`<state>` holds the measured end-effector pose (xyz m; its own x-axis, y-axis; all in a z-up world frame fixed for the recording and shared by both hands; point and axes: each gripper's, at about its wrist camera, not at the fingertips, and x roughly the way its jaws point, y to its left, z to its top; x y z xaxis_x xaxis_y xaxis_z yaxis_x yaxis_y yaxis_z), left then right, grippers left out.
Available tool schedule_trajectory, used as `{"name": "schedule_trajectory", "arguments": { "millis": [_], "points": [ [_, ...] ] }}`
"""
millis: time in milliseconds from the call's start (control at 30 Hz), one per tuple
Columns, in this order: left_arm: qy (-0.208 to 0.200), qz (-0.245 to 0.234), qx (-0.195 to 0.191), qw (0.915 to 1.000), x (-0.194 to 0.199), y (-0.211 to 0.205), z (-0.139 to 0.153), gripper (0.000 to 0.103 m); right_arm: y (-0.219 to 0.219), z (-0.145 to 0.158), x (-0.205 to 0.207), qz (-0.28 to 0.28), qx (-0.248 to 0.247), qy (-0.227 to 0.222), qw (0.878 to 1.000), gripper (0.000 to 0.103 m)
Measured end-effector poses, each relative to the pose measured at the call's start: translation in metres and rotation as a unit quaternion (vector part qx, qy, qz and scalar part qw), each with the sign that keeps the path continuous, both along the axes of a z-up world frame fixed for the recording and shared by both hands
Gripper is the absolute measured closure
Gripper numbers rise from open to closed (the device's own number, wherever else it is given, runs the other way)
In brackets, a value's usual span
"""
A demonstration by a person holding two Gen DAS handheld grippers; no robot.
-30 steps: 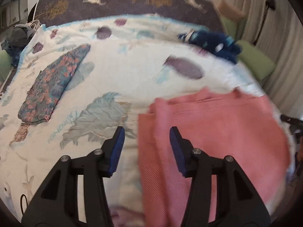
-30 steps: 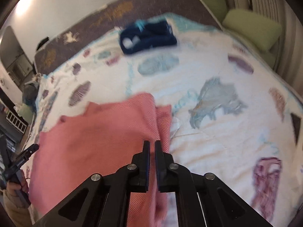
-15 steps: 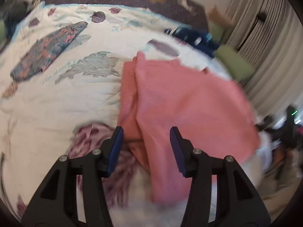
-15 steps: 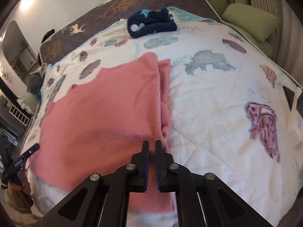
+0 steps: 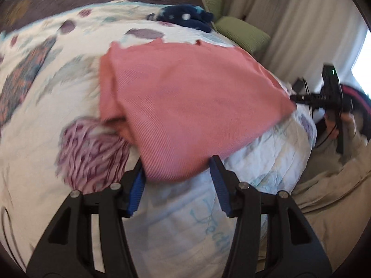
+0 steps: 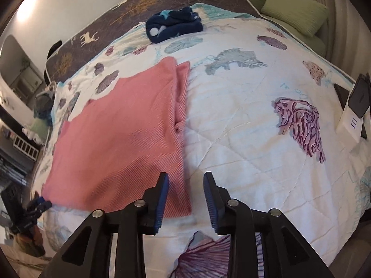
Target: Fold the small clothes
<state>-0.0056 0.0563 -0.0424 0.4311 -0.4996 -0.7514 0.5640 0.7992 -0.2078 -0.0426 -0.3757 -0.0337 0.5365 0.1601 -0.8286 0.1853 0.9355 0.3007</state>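
Note:
A pink garment lies folded flat on the quilted bedspread, one sleeve tucked along its edge. Its near corner sits between the jaws of my left gripper, which is open; the pads do not press the cloth. In the right wrist view the pink garment spreads to the left. My right gripper is over its near right corner with its jaws opening, and the cloth lies loose between them. Each gripper also shows in the other's view: the right gripper at the bed's edge, the left gripper at the garment's far corner.
A dark blue garment lies bunched near the head of the bed. A flower-patterned cloth lies at the left. Green cushions line the far side by the curtain. A white device with a phone stands at the right edge of the bed.
Both views have drawn back toward the near edge of the bed. The right jaws, shut before, have parted. The pink garment's near corner has come between the left jaws.

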Motion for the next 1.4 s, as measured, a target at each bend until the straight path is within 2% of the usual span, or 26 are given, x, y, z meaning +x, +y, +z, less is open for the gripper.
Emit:
{"name": "schedule_trajectory", "arguments": {
  "millis": [100,200,333,400,500,600,767,967,1067,1233,1267,1300,1333,1400],
  "points": [
    [-0.025,-0.024,0.004,0.9994,0.000,-0.002,0.013,0.047,0.002,0.002,-0.007,-0.007,-0.006,0.000,1.000,0.064],
    [-0.031,-0.045,-0.007,0.9985,0.004,0.003,0.021,0.047,0.001,0.001,-0.013,-0.026,0.002,0.001,1.000,0.063],
    [-0.049,-0.066,0.005,0.9966,0.005,0.004,0.028,0.047,0.002,0.000,-0.016,-0.047,0.010,0.009,0.999,0.063],
    [-0.051,-0.085,-0.005,0.9950,0.005,0.005,0.031,0.047,0.008,0.001,-0.018,-0.050,0.009,0.009,0.999,0.063],
    [-0.041,-0.126,-0.020,0.9909,0.006,0.001,0.028,0.041,0.016,0.002,-0.019,-0.051,0.002,0.014,0.999,0.063],
    [-0.022,-0.142,-0.027,0.9893,0.014,-0.004,0.017,0.040,0.021,0.002,-0.018,-0.058,-0.001,0.018,0.998,0.063],
    [0.000,-0.150,-0.012,0.9886,0.013,0.000,0.002,0.040,0.030,0.011,-0.019,-0.061,-0.014,0.015,0.998,0.061],
    [0.008,-0.203,-0.006,0.9791,-0.010,0.010,0.002,0.040,0.036,0.017,-0.019,-0.067,-0.018,0.013,0.998,0.059],
    [0.011,-0.197,-0.017,0.9801,-0.006,0.010,0.001,0.040,0.041,0.018,-0.016,-0.063,-0.020,0.013,0.998,0.058],
    [0.028,-0.155,-0.061,0.9856,0.016,0.023,-0.002,0.041,0.043,0.018,-0.018,-0.062,-0.024,0.013,0.998,0.057],
    [0.036,-0.149,-0.074,0.9854,0.019,0.027,-0.002,0.042,0.041,0.018,-0.019,-0.064,-0.025,0.014,0.998,0.057],
    [0.045,-0.145,-0.083,0.9849,0.022,0.030,-0.003,0.048,0.038,0.017,-0.021,-0.068,-0.025,0.014,0.997,0.057],
    [0.055,-0.140,-0.085,0.9849,0.025,0.032,-0.005,0.062,0.035,0.017,-0.022,-0.072,-0.026,0.016,0.997,0.057],
    [0.082,-0.129,-0.090,0.9841,0.027,0.038,-0.013,0.082,0.028,0.015,-0.026,-0.084,-0.026,0.019,0.996,0.057]
  ]
}}
